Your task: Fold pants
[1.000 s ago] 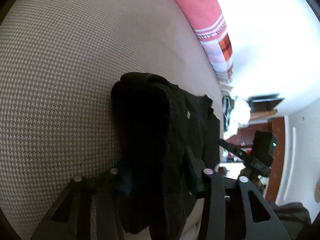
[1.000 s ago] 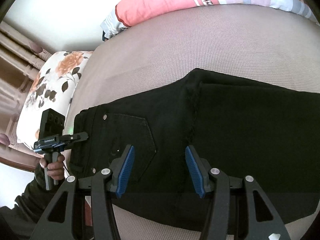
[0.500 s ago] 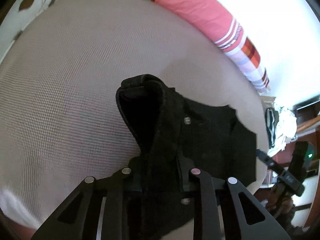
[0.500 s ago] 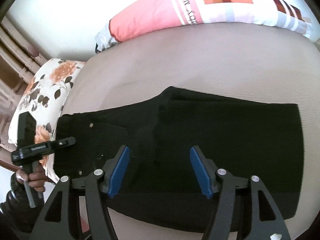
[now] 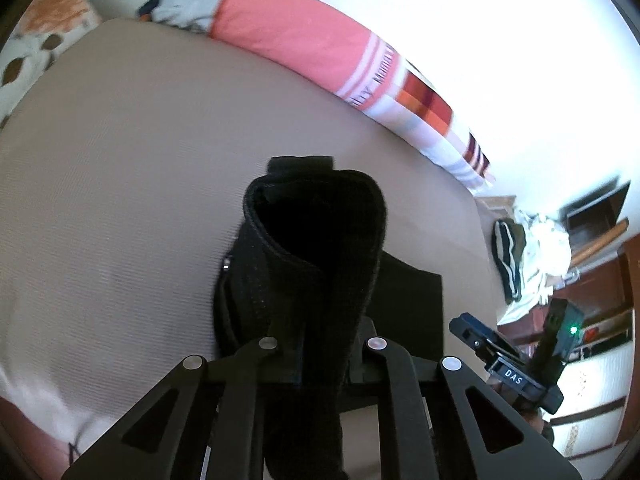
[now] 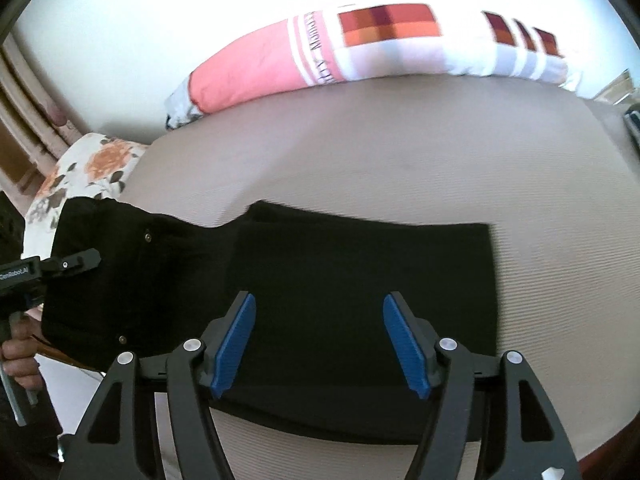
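Note:
Black pants [image 6: 352, 280] lie folded on the beige bed, legs to the right, waist to the left. My left gripper [image 5: 320, 360] is shut on the waistband [image 5: 316, 248] and holds it lifted and curled above the bed; it also shows at the left of the right wrist view [image 6: 76, 260]. My right gripper [image 6: 320, 344] is open and empty, its blue pads hovering above the middle of the pants near the front edge. It shows at the right of the left wrist view [image 5: 504, 360].
A pink and white striped pillow [image 6: 360, 48] lies along the far side of the bed [image 6: 400, 140]. A floral pillow [image 6: 80, 172] sits at the left end. Clothes and furniture [image 5: 532, 252] stand beyond the bed's right end.
My left gripper has lifted the waistband higher and swung it toward the legs. My right gripper has pulled back and up, staying open.

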Available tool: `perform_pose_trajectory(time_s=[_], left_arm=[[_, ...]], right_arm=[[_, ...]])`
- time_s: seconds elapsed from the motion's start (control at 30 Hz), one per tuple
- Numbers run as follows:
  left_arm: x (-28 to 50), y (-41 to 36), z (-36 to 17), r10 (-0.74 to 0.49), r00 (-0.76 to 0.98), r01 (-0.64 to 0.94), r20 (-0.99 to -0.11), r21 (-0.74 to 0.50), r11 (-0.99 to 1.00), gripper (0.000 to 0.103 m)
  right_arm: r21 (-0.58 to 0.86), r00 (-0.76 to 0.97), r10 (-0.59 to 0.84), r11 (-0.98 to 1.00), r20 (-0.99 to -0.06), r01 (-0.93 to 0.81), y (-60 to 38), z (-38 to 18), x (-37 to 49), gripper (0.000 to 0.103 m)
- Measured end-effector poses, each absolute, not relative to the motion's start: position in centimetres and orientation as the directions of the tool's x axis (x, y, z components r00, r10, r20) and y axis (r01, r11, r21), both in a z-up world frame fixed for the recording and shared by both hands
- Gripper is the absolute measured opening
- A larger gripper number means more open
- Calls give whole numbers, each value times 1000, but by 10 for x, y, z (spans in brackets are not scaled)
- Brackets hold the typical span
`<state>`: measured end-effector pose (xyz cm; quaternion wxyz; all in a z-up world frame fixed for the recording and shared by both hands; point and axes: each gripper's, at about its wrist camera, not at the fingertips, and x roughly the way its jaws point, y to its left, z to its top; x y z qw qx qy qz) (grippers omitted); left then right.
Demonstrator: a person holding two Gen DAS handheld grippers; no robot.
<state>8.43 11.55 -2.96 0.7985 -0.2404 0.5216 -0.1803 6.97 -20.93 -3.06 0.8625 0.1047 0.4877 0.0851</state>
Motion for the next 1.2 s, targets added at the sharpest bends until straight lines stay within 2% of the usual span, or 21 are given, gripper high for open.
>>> perform_pose_trajectory(time_s=[0.3, 0.47, 0.73, 0.93, 0.97, 1.03, 1.17, 1.2], left_arm=[[100, 9, -30, -583, 359, 146, -729, -573, 806, 13], [107, -39, -48, -609, 322, 170, -725, -588, 791, 13], [109, -68, -91, -579, 267, 148, -771, -560, 815, 13], [107, -79, -100, -559, 266, 168, -786, -533, 829, 18], [106, -80, -100, -556, 266, 169, -788, -530, 831, 23], [104, -82, -100, -557, 271, 177, -785, -528, 830, 24], [98, -88, -94, -583, 288, 232, -759, -536, 812, 54], [97, -89, -91, -592, 297, 249, -750, -537, 806, 56]], right_arm=[[306, 560, 238, 951, -794, 30, -268, -31, 52, 65], [341, 577, 230, 936, -783, 90, -292, -38, 49, 65], [370, 579, 242, 923, -779, 111, -308, -46, 47, 65], [377, 571, 249, 919, -782, 114, -308, -50, 47, 65], [376, 571, 249, 920, -783, 115, -308, -51, 47, 65], [373, 570, 246, 921, -784, 116, -308, -51, 47, 65], [369, 567, 242, 922, -787, 118, -309, -51, 47, 65], [367, 567, 241, 923, -788, 118, -309, -51, 48, 65]])
